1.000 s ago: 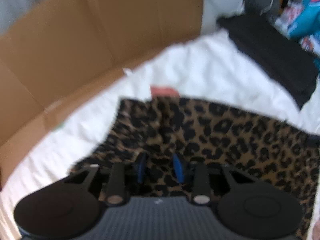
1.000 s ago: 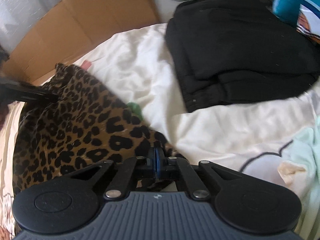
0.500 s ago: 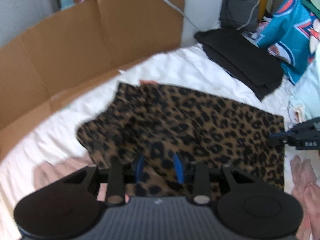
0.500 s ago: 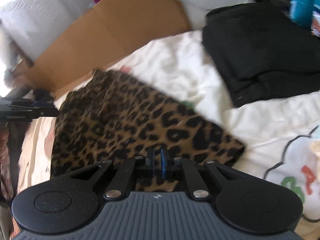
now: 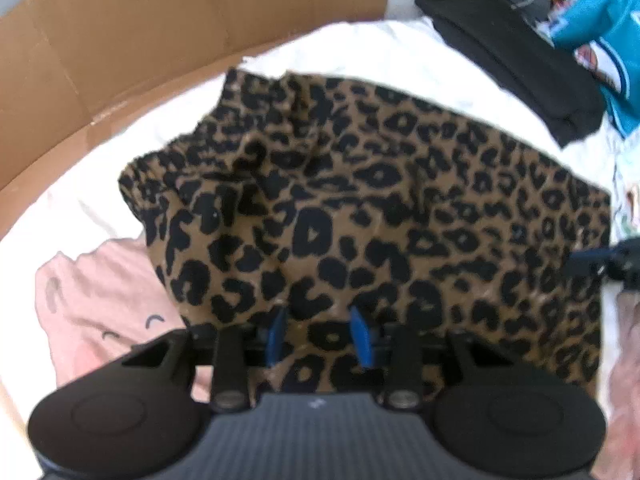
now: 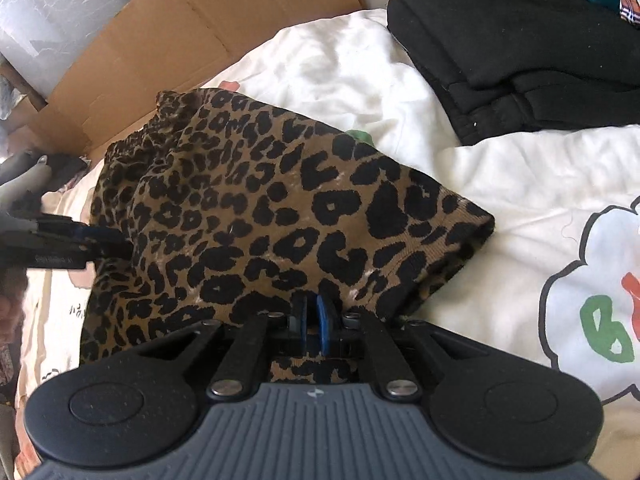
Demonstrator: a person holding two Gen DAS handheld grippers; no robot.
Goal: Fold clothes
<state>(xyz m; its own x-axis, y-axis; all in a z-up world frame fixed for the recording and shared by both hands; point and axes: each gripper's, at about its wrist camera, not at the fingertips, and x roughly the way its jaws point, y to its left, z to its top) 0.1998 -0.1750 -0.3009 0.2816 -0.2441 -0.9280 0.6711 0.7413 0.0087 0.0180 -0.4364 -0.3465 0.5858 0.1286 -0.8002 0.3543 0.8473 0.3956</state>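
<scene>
A leopard-print garment [image 5: 360, 200] lies folded on the white duvet [image 5: 360, 52], its left end bunched. My left gripper [image 5: 318, 316] hangs over the garment's near edge. Its jaws are opening, the blue fingertips [image 5: 276, 332] stand apart, and flat fabric lies between them with no pinch. In the right wrist view the same garment [image 6: 260, 208] fills the middle. My right gripper [image 6: 312, 304] sits at its near right edge, jaws opening to a narrow gap with the fabric edge just at the tips. The left gripper's tips [image 6: 120, 240] touch the garment's left edge.
Folded black clothes [image 6: 520, 40] lie at the back right beside a teal jersey [image 5: 608, 40]. A pink garment [image 5: 100, 300] lies left of the leopard piece. Flattened cardboard [image 5: 160, 32] stands along the far side. A printed white cloth [image 6: 600, 280] lies at the right.
Both grippers have travelled across with the garment, which now lies flatter on the duvet. The right pads, pressed together before, now show a slit. The pink garment has come into the left view.
</scene>
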